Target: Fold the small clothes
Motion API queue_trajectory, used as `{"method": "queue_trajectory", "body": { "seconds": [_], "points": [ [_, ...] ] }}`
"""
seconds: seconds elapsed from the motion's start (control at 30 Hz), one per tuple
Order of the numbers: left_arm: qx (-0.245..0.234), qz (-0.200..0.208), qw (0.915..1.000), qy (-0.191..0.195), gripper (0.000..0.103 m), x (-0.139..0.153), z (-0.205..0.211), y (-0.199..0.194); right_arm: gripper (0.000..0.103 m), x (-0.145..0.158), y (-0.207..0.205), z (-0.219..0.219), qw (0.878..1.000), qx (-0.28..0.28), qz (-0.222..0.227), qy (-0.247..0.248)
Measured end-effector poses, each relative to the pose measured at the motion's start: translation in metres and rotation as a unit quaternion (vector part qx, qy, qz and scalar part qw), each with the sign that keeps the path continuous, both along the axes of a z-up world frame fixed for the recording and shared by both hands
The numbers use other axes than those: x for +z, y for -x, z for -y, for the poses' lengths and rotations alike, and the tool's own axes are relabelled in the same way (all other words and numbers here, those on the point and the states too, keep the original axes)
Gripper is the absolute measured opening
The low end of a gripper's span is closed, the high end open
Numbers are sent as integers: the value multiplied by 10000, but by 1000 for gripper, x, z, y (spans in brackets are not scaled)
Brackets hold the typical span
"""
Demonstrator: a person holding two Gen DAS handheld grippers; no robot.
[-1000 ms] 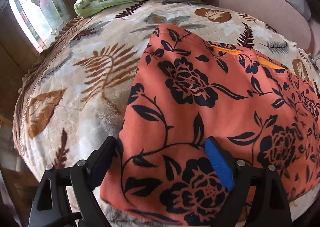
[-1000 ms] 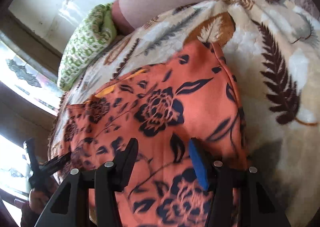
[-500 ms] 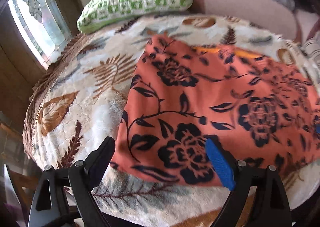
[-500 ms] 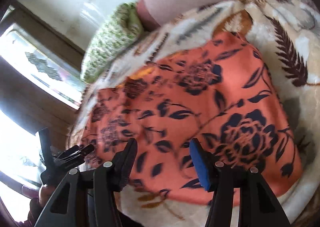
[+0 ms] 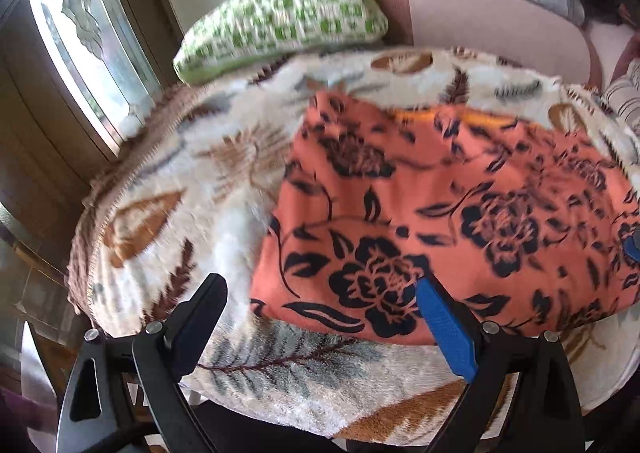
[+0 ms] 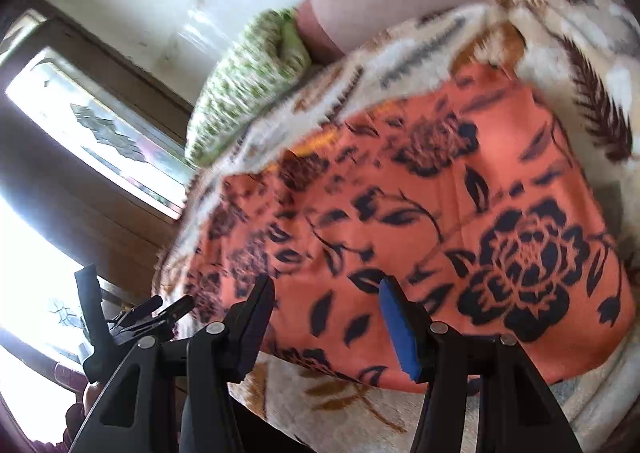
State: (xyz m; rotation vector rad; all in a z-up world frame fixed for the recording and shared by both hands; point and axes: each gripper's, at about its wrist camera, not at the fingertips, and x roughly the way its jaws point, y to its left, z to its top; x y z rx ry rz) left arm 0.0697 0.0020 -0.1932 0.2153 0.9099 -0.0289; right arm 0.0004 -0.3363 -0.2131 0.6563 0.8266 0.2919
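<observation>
An orange garment with black flowers [image 5: 440, 205] lies flat and folded on a leaf-patterned blanket [image 5: 192, 189]. It also shows in the right wrist view [image 6: 420, 213]. My left gripper [image 5: 320, 305] is open and empty, held above the garment's near left corner. My right gripper [image 6: 326, 301] is open and empty, above the garment's near edge. The left gripper [image 6: 132, 313] shows at the lower left of the right wrist view. A blue pad of the right gripper shows at the right edge of the left wrist view.
A green and white checked pillow [image 5: 280, 21] lies at the far edge of the blanket, against a pink headboard [image 5: 492, 25]. A window [image 5: 80, 45] is at the left. The blanket's front edge [image 5: 320, 405] drops off just below the grippers.
Both grippers have pulled back from the garment toward the blanket's near edge and stayed open. The garment lies still. More of the blanket and room shows now.
</observation>
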Motion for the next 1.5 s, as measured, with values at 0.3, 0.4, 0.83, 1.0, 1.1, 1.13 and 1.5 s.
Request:
{"method": "queue_trajectory", "body": {
  "seconds": [0.3, 0.4, 0.83, 1.0, 1.1, 1.13, 1.5],
  "points": [
    [-79, 392, 9992, 3, 96, 33, 14, 22, 59, 17, 4, -23, 9985, 341, 376, 200],
    [-121, 451, 9989, -39, 96, 39, 20, 25, 59, 18, 7, -23, 9982, 354, 448, 186],
    [-140, 427, 9990, -74, 96, 39, 29, 29, 59, 22, 11, -27, 9973, 439, 558, 171],
    [-77, 327, 9994, -93, 96, 31, 25, 26, 59, 16, 8, -36, 9972, 566, 433, 231],
    [-24, 267, 9996, -92, 96, 26, 22, 23, 59, 11, 5, -41, 9969, 640, 355, 277],
    [-10, 250, 9996, -90, 96, 25, 21, 22, 59, 9, 4, -43, 9969, 662, 314, 295],
    [115, 67, 9998, -147, 96, 9, 16, 13, 59, -12, -11, -54, 9961, 736, -79, 481]
  ]
}}
